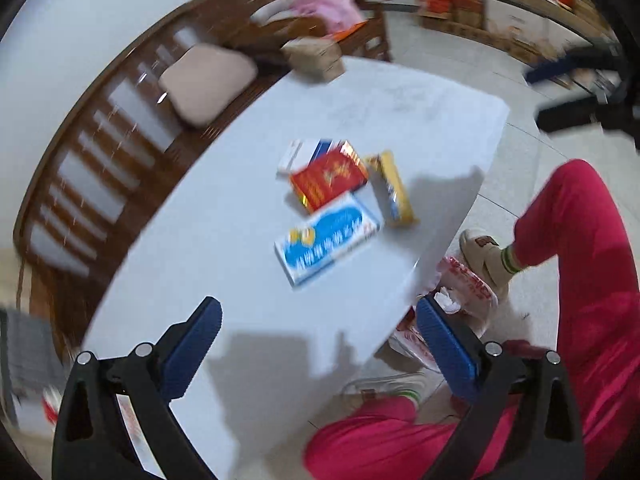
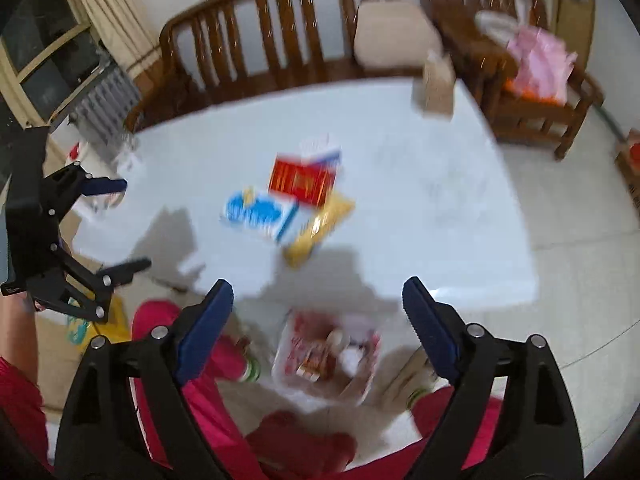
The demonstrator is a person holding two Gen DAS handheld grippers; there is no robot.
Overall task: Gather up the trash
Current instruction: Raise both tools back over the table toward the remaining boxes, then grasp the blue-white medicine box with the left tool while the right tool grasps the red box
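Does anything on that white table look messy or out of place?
Yes. Four packets lie in a loose heap mid-table: a red box overlaps a white one, with a blue-and-white box and a yellow packet askew beside them. A bag already holding rubbish sits on the floor below.

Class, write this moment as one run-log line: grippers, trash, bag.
left gripper: open, empty | right gripper: open, empty | boxes: on table | bag: on floor
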